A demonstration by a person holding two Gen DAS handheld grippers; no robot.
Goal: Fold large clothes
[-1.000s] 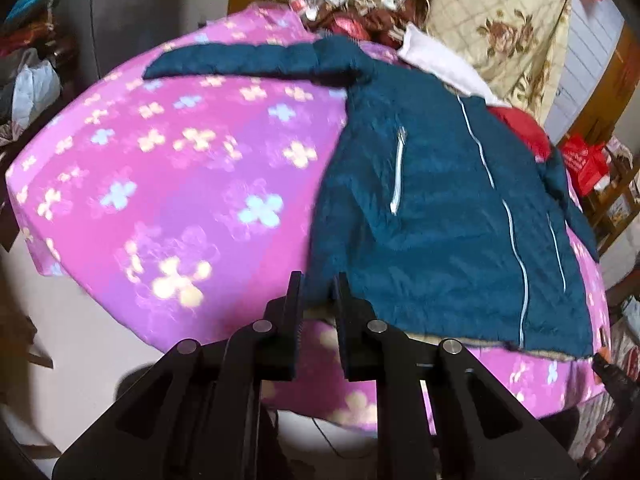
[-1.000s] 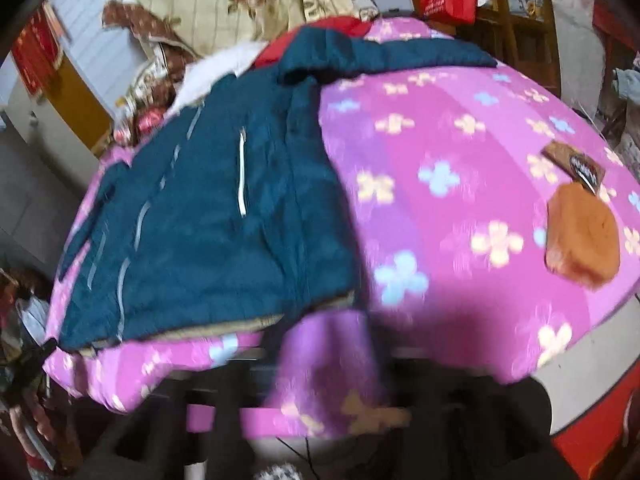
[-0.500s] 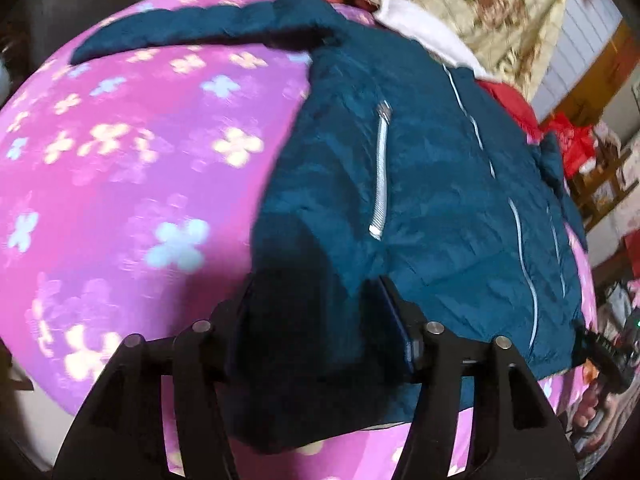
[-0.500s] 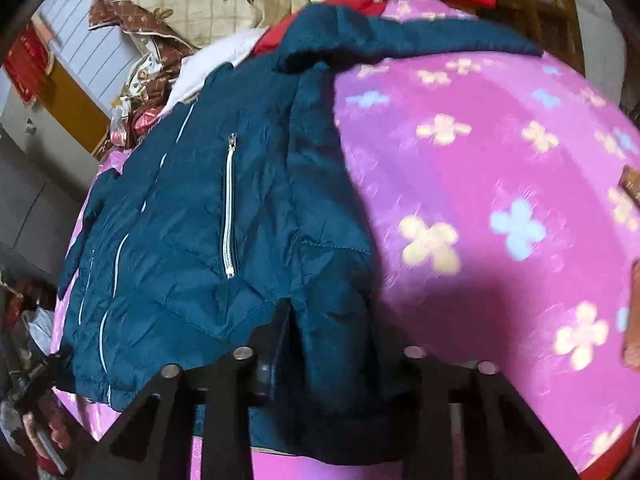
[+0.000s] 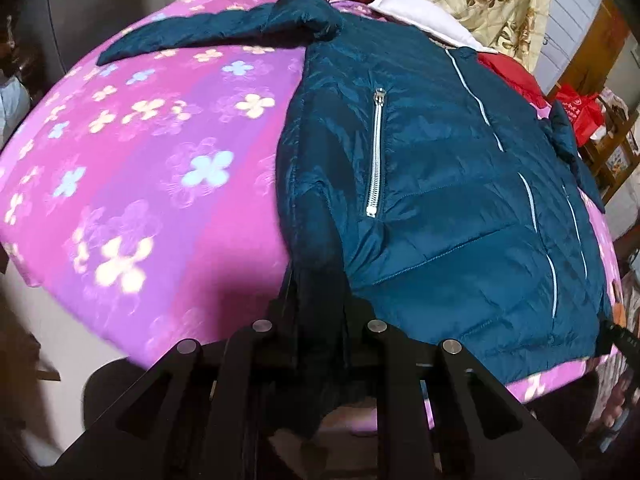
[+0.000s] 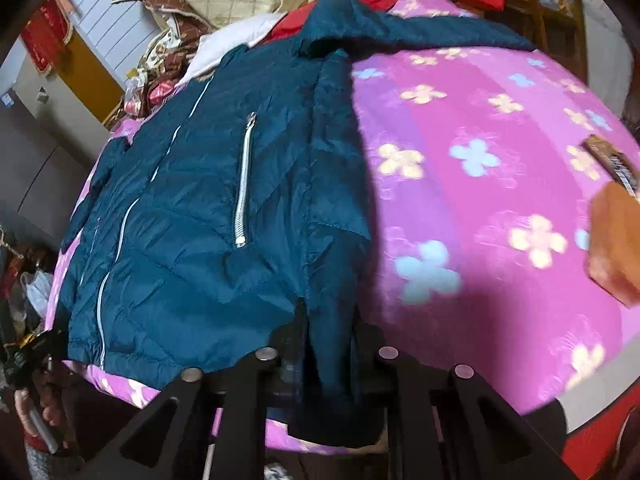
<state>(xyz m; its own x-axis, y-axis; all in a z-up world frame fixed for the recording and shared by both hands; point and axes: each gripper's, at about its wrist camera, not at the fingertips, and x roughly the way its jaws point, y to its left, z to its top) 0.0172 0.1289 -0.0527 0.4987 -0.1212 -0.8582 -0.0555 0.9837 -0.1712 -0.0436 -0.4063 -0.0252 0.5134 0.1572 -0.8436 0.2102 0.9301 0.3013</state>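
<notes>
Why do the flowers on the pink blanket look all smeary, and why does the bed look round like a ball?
Left wrist view: the flowers on the blanket are smeared by motion blur, while the jacket zipper stays sharp. Right wrist view: same smear on the blanket, with a dark shadow beside the jacket. Both views: the fisheye lens bulges the bed and darkens the corners.

Left gripper [image 5: 316,300] clamped on the jacket [image 5: 440,184] hem corner, fabric bunched between its jaws; right gripper [image 6: 328,344] likewise pinching the opposite hem corner, both pointing forward, low.
</notes>
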